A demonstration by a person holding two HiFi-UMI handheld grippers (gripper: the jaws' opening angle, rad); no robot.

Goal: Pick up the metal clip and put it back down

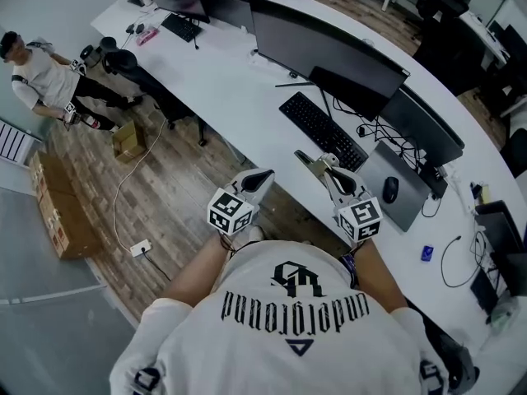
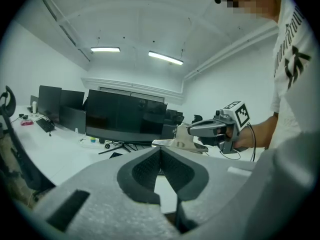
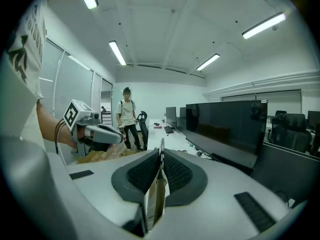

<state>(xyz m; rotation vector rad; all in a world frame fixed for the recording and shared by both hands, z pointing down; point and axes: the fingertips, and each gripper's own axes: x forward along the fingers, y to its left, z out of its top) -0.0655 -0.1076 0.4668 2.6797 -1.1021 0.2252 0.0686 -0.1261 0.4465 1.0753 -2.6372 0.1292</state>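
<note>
Nearest to us, the left gripper (image 2: 161, 151) is held level over the floor just short of the desk edge. Its jaws are closed together, pad against pad, with nothing between them. Beside it, the right gripper (image 3: 161, 156) is clamped on the metal clip (image 3: 156, 194). In the right gripper view we see the clip standing on edge as a thin plate pinched between the two ribbed pads. Its long axis runs along the jaws, and a narrow end projects past the fingertips. In the head view, the clip points away from us and slightly to the left, toward the keyboard (image 1: 323, 130). It sits over the near edge of the white desk (image 1: 247, 97). In the left gripper view we see it held in the air above the desk surface, with its flat side roughly horizontal. A mouse (image 1: 390, 189) lies to the right of the keyboard. Behind the keyboard stands a row of dark monitors (image 1: 325, 48). Farther off on the left, cardboard boxes (image 1: 62, 208) sit on the wooden floor, and a second person (image 1: 41, 76) stands beyond them.
</note>
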